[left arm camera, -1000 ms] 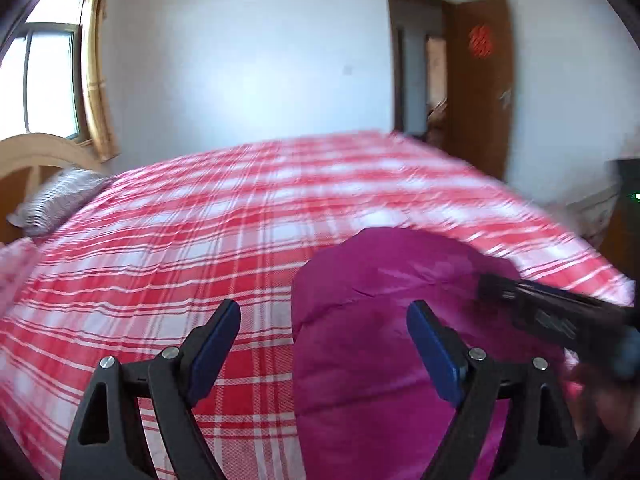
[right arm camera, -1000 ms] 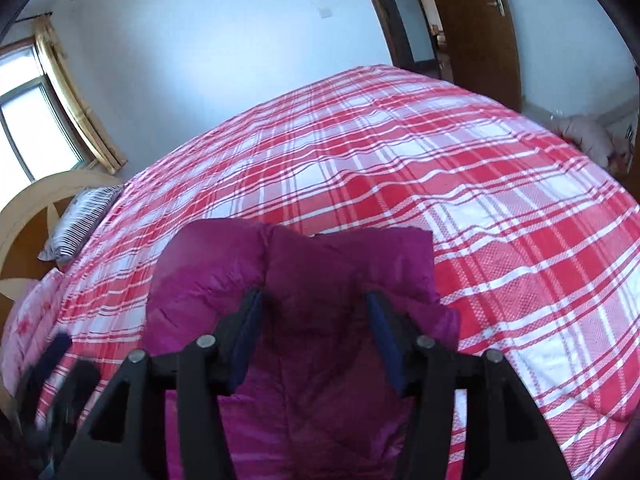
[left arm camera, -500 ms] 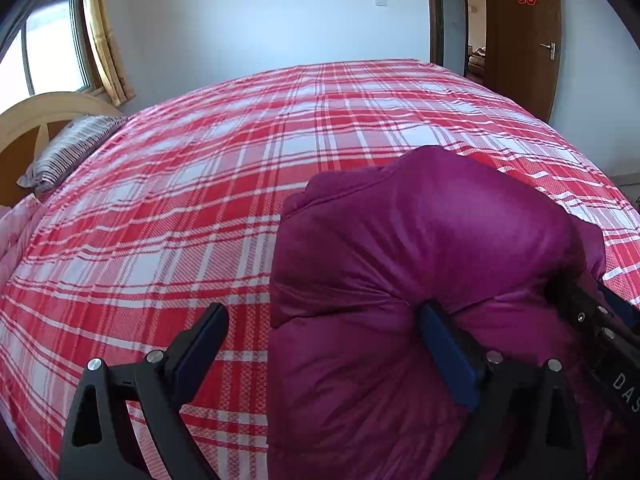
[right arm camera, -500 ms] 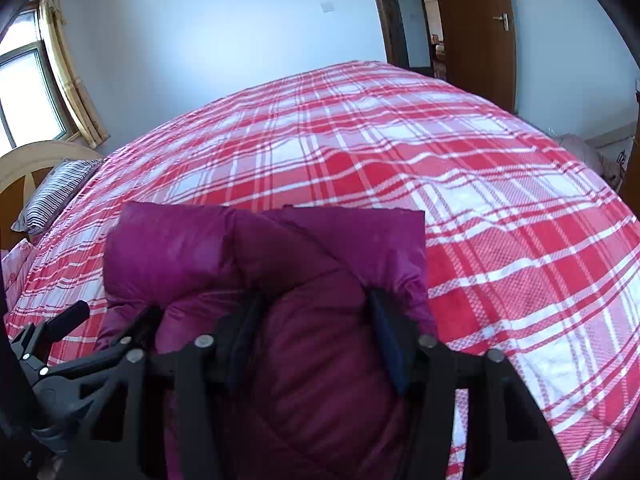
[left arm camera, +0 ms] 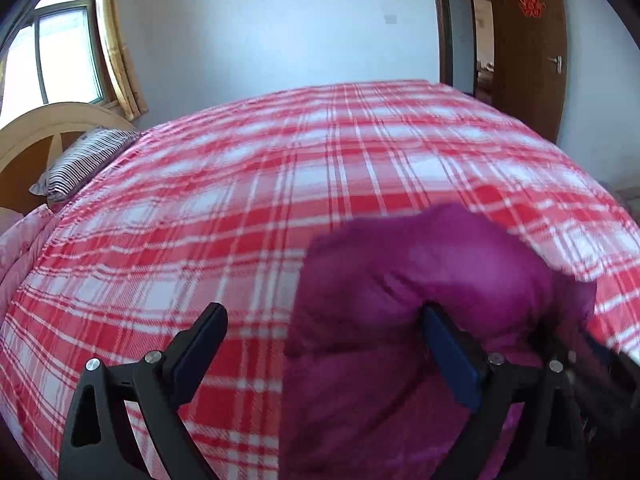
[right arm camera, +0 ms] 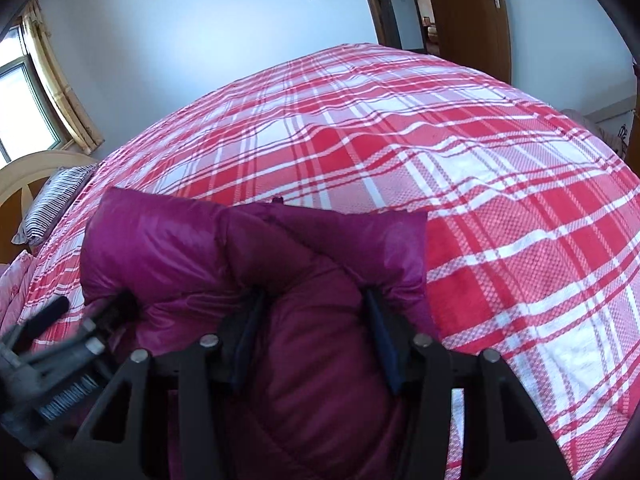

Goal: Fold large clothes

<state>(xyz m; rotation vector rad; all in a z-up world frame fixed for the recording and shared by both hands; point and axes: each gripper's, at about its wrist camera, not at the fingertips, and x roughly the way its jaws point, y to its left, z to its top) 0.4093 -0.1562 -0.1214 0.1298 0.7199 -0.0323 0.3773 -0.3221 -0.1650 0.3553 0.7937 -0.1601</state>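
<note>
A magenta padded jacket lies folded into a thick bundle on the red and white plaid bed. My left gripper is open wide; its right finger presses into the jacket's left part and its left finger stands over bare bedspread. In the right wrist view the jacket fills the near middle. My right gripper is open, with both fingers pushed into the jacket's top and padding bulging between them. The left gripper shows at the jacket's left edge.
A striped pillow and a wooden headboard are at the far left. A window is above them. A brown door stands open at the far right. The bedspread stretches beyond and right of the jacket.
The left gripper has drawn back and tilted up a little, so more bed and wall show. The right gripper has stayed pressed into the jacket. The bundle keeps its shape.
</note>
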